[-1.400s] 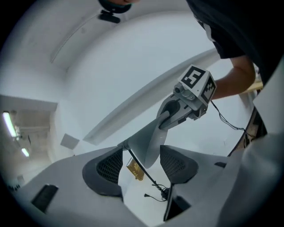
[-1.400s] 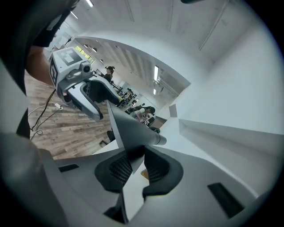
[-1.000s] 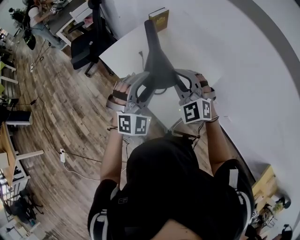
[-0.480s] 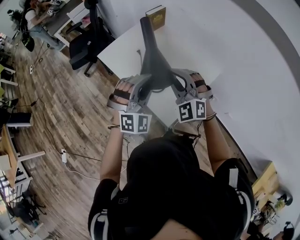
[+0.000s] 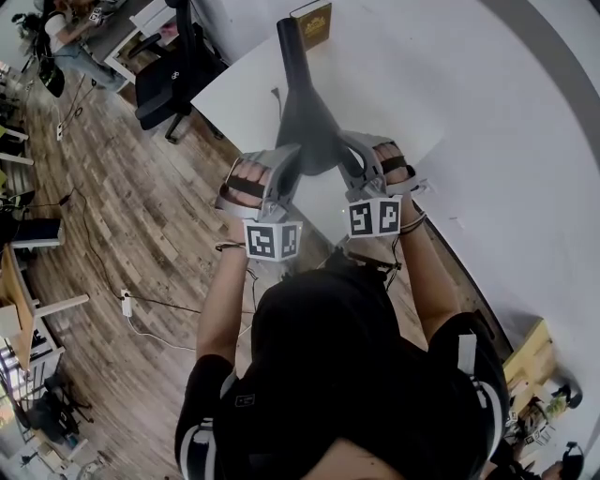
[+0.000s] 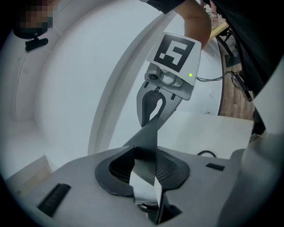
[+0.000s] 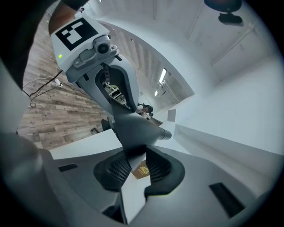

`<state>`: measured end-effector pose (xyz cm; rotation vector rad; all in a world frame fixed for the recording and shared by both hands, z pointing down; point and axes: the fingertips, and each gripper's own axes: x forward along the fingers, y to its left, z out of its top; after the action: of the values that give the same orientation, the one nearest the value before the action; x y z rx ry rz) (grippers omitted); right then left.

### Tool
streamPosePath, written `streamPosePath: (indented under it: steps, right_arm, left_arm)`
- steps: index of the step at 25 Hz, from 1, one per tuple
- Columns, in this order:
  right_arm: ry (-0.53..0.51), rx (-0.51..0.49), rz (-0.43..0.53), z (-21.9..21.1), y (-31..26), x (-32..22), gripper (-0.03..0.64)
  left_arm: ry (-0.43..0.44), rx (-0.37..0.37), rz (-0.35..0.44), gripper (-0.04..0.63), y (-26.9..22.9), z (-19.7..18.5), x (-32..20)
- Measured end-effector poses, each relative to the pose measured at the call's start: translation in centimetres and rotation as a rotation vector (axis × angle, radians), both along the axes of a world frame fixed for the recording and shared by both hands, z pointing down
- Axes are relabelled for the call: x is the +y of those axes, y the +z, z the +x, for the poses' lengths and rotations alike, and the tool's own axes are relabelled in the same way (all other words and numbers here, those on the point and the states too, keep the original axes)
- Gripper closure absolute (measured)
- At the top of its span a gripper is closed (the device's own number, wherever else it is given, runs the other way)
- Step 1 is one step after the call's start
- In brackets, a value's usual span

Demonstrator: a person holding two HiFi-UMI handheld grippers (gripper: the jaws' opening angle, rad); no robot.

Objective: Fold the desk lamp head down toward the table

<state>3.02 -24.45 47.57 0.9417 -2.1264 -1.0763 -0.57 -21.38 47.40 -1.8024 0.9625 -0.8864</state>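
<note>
Left gripper (image 6: pixel 144 173): fingers (image 6: pixel 116 170) just closed, pinching lamp head (image 5: pixel 305 127) edge. Right gripper (image 7: pixel 135 168): just eased wider, gripping opposite edge.

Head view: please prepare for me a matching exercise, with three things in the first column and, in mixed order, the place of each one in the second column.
Column one:
1. lamp head
2. book
3. office chair

Column two:
a. on the wooden floor, left of the table
b. at the table's far edge
c. raised above the table top

Pairs: 1-c; 2-b; 3-a
</note>
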Motion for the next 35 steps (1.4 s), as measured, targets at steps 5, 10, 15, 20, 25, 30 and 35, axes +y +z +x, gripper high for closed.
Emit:
streamPosePath:
  steps: [5,10,15,20,25,30,35]
  right_arm:
    - [0.005,0.02,0.086,-0.1,2.2,-0.8,0.52]
    - [0.012,0.048,0.136,-0.3,3.4,-1.3,0.515]
    - [0.02,0.077,0.17,-0.5,4.6,-1.9,0.509]
    - [0.036,0.105,0.202,-0.7,5.5,-2.2,0.503]
    - [0.049,0.123,0.228,-0.8,6.1,-2.5,0.5]
    - [0.057,0.157,0.242,-0.7,7.1,-3.1,0.489]
    - [0.06,0.174,0.234,-0.7,8.0,-3.3,0.474]
  left_arm:
    - [-0.011,-0.054,0.048,0.485,2.3,-0.1,-0.7]
    - [-0.01,-0.067,0.104,0.483,3.5,-0.3,-1.2]
    - [-0.022,-0.084,0.141,0.48,4.9,-0.5,-1.8]
    - [-0.034,-0.105,0.169,0.474,5.7,-0.7,-2.2]
    - [-0.041,-0.115,0.184,0.471,6.4,-0.8,-2.4]
    - [-0.058,-0.147,0.176,0.458,7.5,-0.7,-3.0]
    - [-0.074,-0.161,0.161,0.446,8.5,-0.6,-3.3]
